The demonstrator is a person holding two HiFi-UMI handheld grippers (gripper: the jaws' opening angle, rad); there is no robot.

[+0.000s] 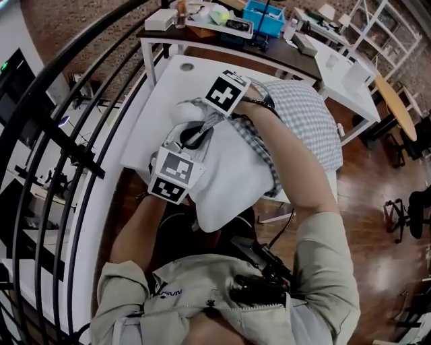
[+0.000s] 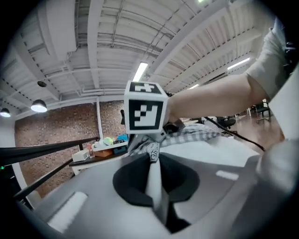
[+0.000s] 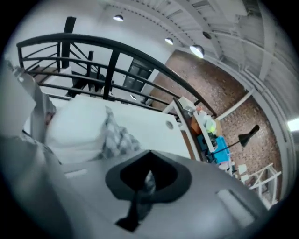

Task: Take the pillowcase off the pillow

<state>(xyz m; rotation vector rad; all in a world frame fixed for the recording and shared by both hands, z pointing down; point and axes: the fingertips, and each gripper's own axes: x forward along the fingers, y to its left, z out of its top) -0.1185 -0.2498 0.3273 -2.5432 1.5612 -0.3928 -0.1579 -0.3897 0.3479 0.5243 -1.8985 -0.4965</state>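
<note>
The pillowcase (image 1: 303,114), covering the far end of the white pillow (image 1: 229,189) on the table (image 1: 161,87), is coming off best if the right gripper (image 3: 145,184), clamping its checkered edge, is pulling steadily away while the left gripper (image 2: 154,163), pinching white pillow fabric, is anchoring it.

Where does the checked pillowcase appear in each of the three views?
Head view: pillowcase upper right of centre, above the bare pillow.
Left gripper view: checked band at centre, beyond the jaws.
Right gripper view: bunched lower left of centre, beside the pillow.
Shared landmark: blue bin, at top, left of centre, and right respectively.
</note>
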